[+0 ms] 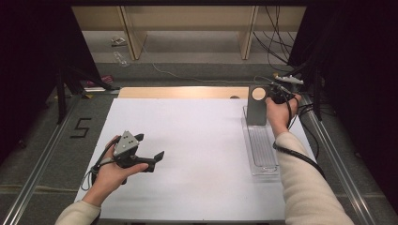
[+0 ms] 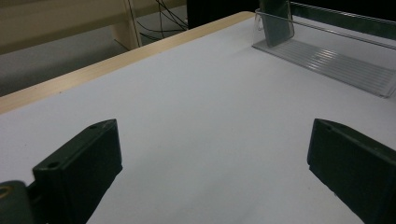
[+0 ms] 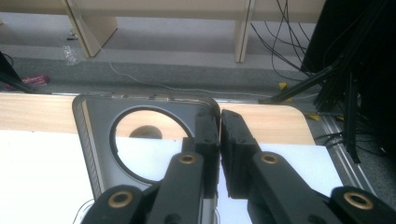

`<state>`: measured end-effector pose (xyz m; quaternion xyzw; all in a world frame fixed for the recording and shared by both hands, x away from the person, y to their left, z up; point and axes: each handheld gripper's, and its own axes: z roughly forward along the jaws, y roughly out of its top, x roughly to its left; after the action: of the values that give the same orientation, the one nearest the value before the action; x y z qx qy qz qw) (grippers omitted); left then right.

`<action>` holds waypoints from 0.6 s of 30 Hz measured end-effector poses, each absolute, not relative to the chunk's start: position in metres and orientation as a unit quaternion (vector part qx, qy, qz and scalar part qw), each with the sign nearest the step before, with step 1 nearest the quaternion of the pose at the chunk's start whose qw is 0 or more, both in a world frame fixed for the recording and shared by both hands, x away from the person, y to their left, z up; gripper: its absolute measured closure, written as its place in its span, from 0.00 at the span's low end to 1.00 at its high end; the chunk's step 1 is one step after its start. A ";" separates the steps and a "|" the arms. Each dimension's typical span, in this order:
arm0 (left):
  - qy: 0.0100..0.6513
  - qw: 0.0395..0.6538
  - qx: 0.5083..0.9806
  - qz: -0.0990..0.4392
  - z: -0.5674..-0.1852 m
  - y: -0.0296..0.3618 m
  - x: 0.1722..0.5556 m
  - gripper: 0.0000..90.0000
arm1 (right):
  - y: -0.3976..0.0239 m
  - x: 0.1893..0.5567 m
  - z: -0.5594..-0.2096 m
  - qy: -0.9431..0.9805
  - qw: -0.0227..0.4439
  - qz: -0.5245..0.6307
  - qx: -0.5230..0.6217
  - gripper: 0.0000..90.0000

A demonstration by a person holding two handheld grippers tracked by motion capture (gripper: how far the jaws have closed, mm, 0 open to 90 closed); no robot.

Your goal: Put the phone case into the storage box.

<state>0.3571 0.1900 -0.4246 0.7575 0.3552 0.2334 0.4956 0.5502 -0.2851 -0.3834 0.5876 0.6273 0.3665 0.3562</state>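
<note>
While your right gripper (image 3: 219,140) pinches the grey plate (image 3: 140,112):
plate upright at the clear tray's (image 1: 263,154) far end; jaws clamped on its edge.

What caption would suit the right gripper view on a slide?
Right gripper shut on the edge of an upright grey plate with a round hole, above the white table.

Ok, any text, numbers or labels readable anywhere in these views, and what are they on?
"5": black tape figure on the grey floor left of the table.
Nothing else reads: the grey plate with the round hole, held in the right gripper, and the clear tray show no lettering. Litter on the far floor is too small to read.
</note>
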 end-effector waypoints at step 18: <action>0.355 0.496 0.758 0.233 -0.425 0.190 0.357 0.03 | -0.284 0.552 -0.387 0.627 0.374 0.371 0.574 0.63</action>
<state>0.3570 0.1899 -0.4247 0.7577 0.3549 0.2332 0.4955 0.5516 -0.2842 -0.3870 0.5741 0.6268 0.3706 0.3745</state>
